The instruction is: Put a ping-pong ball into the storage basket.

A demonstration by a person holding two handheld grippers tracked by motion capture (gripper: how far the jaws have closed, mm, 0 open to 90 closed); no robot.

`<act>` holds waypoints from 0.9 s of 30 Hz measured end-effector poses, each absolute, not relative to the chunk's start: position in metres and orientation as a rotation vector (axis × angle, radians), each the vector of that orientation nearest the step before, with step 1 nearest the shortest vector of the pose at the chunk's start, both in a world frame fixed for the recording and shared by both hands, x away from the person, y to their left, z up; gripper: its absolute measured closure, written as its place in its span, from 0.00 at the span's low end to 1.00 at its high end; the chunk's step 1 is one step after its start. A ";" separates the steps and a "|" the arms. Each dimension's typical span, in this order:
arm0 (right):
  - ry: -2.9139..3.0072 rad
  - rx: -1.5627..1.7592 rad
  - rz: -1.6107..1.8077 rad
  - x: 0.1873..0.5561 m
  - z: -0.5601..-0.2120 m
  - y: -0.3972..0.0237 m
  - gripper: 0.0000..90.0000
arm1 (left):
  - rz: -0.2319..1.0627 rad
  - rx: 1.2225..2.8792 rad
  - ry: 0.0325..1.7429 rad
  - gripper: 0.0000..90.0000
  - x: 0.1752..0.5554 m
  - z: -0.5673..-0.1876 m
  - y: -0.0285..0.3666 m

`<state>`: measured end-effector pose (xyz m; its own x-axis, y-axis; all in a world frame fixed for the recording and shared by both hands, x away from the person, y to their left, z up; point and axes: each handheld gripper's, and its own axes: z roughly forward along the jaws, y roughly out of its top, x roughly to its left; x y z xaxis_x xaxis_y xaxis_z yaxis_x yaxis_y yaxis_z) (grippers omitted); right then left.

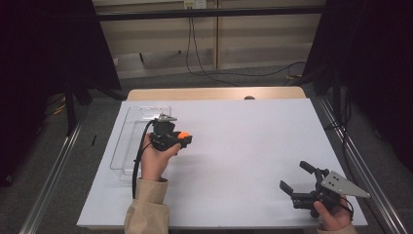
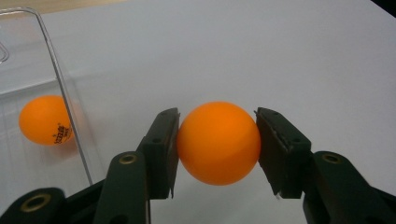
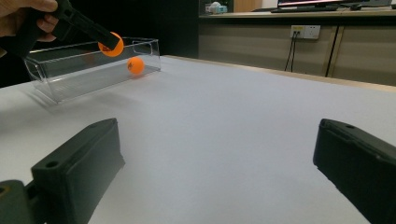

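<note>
1. Left gripper [image 2: 217,144] clenched on orange ball [image 2: 218,143], held above the white table [image 1: 234,146], just beside the clear bin [image 1: 127,141].
2. Second ball [image 2: 45,120] already lies inside the bin.
3. Carry over the near wall, lower, then release gently so it won't bounce out.
4. Right gripper [image 1: 303,179] spread wide, grasping nothing, well apart.

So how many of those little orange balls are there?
2. One orange ball is gripped between the left gripper's jaws, just beside the clear box; the other ball lies inside that box. None seems hidden.
</note>
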<state>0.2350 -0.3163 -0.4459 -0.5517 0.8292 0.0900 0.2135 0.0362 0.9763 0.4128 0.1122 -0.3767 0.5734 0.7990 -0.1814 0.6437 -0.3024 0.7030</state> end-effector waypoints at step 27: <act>1.801 1.051 1.549 0.235 -0.446 -0.316 0.01 | 0.272 2.021 1.173 0.57 0.412 -0.372 0.125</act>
